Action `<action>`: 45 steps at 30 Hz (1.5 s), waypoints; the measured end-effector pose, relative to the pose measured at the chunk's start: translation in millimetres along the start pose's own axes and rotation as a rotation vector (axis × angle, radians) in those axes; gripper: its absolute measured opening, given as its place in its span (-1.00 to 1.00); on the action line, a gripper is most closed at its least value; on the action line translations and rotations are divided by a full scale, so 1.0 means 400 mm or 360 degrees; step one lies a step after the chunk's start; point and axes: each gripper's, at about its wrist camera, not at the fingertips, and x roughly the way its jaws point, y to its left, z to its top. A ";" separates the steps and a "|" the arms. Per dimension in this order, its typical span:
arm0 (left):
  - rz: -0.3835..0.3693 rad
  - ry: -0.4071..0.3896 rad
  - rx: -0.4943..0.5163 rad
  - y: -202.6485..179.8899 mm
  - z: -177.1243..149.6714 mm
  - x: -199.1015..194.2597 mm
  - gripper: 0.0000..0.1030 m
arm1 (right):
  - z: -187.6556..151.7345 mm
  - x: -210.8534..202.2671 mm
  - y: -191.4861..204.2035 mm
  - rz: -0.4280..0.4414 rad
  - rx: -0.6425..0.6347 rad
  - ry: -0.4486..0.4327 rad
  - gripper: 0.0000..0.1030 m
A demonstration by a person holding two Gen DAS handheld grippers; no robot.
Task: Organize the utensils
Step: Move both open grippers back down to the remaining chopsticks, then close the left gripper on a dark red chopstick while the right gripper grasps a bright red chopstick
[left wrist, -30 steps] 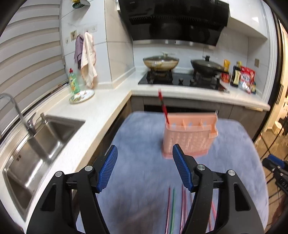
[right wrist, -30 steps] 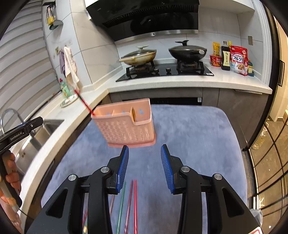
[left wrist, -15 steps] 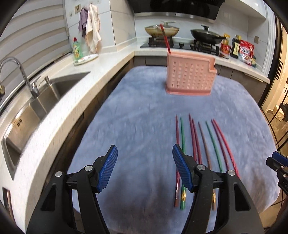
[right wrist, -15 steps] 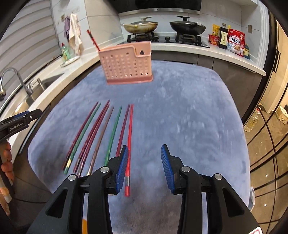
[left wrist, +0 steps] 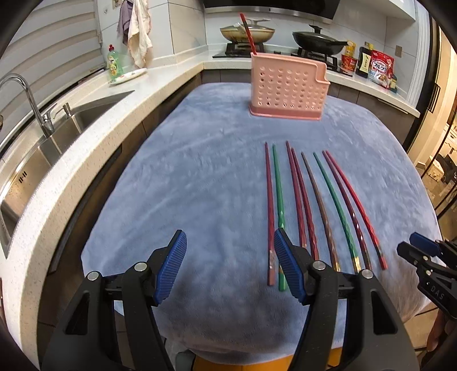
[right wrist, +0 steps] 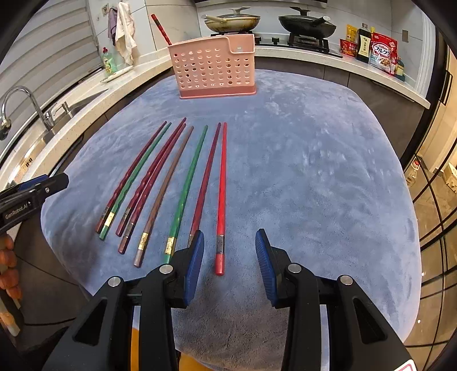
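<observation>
Cloth: blue-grey plush cloth (right wrist: pixel 314 159) covers the table; everything the task needs sits on it.
Holder: pink perforated utensil holder (right wrist: pixel 212 70) stands upright at the far end of the cloth, flat on its base.
Holder contents: one red chopstick (right wrist: pixel 160 25) leans out of the holder's left end, tilted left.
Chopsticks: eight chopsticks (right wrist: pixel 160 182) lie loose on the cloth on the near side of the holder, roughly parallel, thin tips toward the holder, and well apart from it.
Order seen from right wrist view, left to right: dark red, green, two dark red close together, brown, green, dark red, bright red.
Bright red chopstick (right wrist: pixel 221 197): rightmost of the row, farthest from the holder's left end.
Left gripper (left wrist: pixel 230 262): fingers spread wide, nothing between them; hovers over bare cloth on the near side of the holder. Right finger's pad overlaps the near ends of the two leftmost chopsticks in view; contact cannot be told.
Right gripper (right wrist: pixel 230 264): fingers moderately apart, nothing gripped. The bright red chopstick's thick end shows in the gap between them, touching neither pad.
Background beyond the holder: stove with two pans (right wrist: pixel 268 22); sink (left wrist: pixel 57 128) off to the holder's left.
</observation>
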 end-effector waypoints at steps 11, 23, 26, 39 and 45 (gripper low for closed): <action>-0.0034 0.0070 0.0005 -0.013 -0.038 0.027 0.17 | -0.017 0.033 0.020 0.0005 -0.0027 0.0053 -0.29; -0.0076 0.0136 0.0006 -0.019 -0.060 0.054 0.17 | -0.027 0.080 0.020 0.0003 -0.0026 0.0121 -0.57; -0.0082 0.0145 0.0014 -0.024 -0.061 0.060 0.17 | -0.033 0.092 0.017 0.0005 -0.0019 0.0140 -0.65; -0.0053 0.0218 0.0025 -0.031 -0.077 0.110 0.17 | -0.037 0.099 0.011 0.0010 0.0001 0.0137 -0.77; -0.0044 0.0240 0.0013 -0.029 -0.083 0.128 0.19 | -0.038 0.100 0.009 0.0014 0.0003 0.0136 -0.77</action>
